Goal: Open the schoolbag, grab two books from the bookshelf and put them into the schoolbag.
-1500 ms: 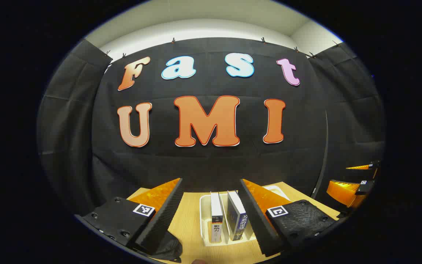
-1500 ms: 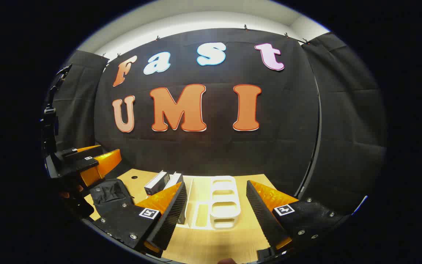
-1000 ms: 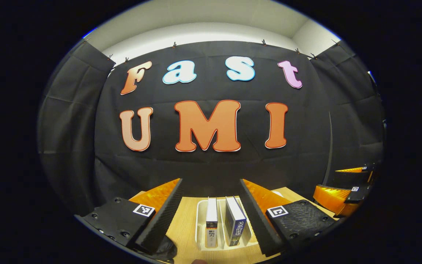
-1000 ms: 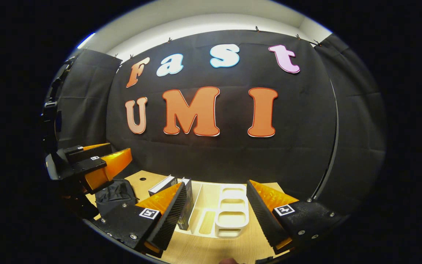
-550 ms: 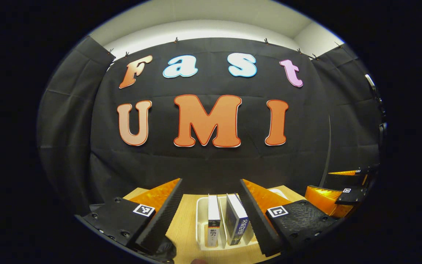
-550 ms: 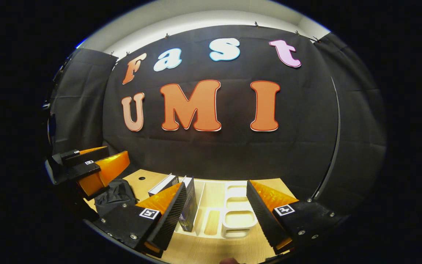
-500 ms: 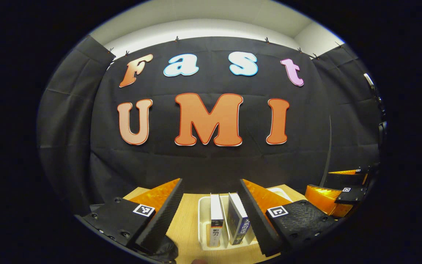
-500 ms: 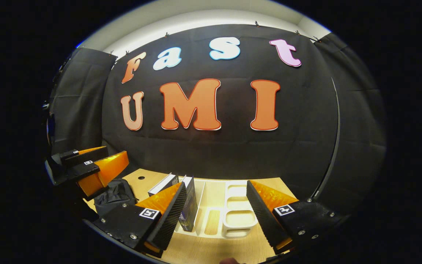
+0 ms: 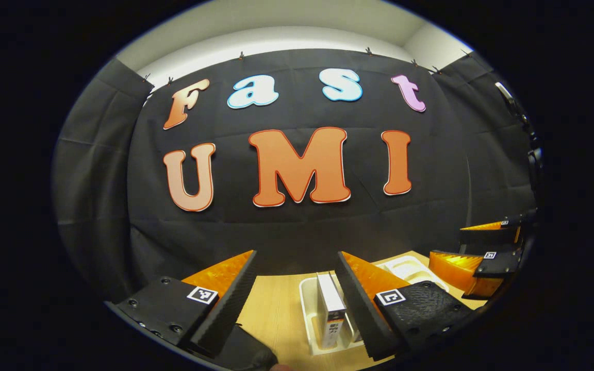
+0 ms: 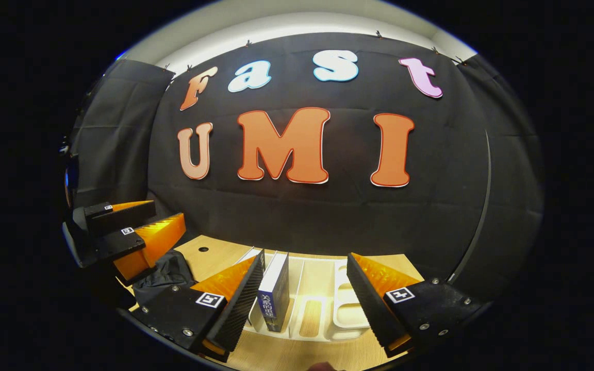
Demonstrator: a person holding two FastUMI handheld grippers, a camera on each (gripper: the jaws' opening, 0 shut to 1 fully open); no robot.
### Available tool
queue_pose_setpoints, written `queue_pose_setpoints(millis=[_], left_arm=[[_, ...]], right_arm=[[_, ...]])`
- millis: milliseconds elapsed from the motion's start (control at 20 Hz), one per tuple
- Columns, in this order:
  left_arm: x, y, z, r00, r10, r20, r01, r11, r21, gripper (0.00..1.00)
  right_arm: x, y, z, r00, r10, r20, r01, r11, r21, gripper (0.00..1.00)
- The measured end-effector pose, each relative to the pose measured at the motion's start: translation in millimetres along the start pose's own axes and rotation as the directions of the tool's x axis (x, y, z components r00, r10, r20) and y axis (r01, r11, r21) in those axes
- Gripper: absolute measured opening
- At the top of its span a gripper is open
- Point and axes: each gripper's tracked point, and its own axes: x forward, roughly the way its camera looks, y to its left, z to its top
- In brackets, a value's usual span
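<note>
Both tools gape wide, holding nothing: left tool point(image 9: 297, 304), right tool point(image 10: 304, 304). On the wooden bench point(image 9: 276, 309), books point(image 9: 330, 309) stand upright in the white bookshelf point(image 10: 323, 314); black schoolbag point(image 10: 165, 273) lies left. Black cloth wall point(image 10: 328, 216) stands behind.

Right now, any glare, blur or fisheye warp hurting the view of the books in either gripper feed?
Left gripper view: sharp, no glare; white book readable, booth wall bowed by fisheye. Right gripper view: blue book crisp; bright patch on the white bookshelf washes out its dividers; schoolbag sits in shadow, detail lost.
</note>
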Motion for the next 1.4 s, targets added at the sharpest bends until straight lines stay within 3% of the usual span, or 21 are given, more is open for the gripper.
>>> queue_pose_setpoints(millis=[350,650,950,1400], left_arm=[[1.1,27.7,-39.5,0.994,0.096,-0.048,-0.086,0.979,0.186,0.95],[-28.8,43.7,-129.8,0.967,0.182,-0.178,-0.099,0.913,0.395,0.98],[-50.9,58.1,-213.4,0.920,0.233,-0.315,-0.029,0.843,0.537,0.98],[-81.1,83.4,-325.7,0.814,0.288,-0.505,0.111,0.775,0.622,0.98]], right_arm=[[6.5,-6.6,-8.8,1.000,0.017,-0.016,-0.017,1.000,-0.015,0.98],[10.3,-10.5,-19.6,0.998,0.043,-0.039,-0.045,0.998,-0.039,0.98],[10.4,-17.6,-34.3,0.996,0.051,-0.069,-0.054,0.998,-0.036,0.98],[13.6,-14.6,-42.3,0.995,0.045,-0.093,-0.051,0.997,-0.063,0.98]])
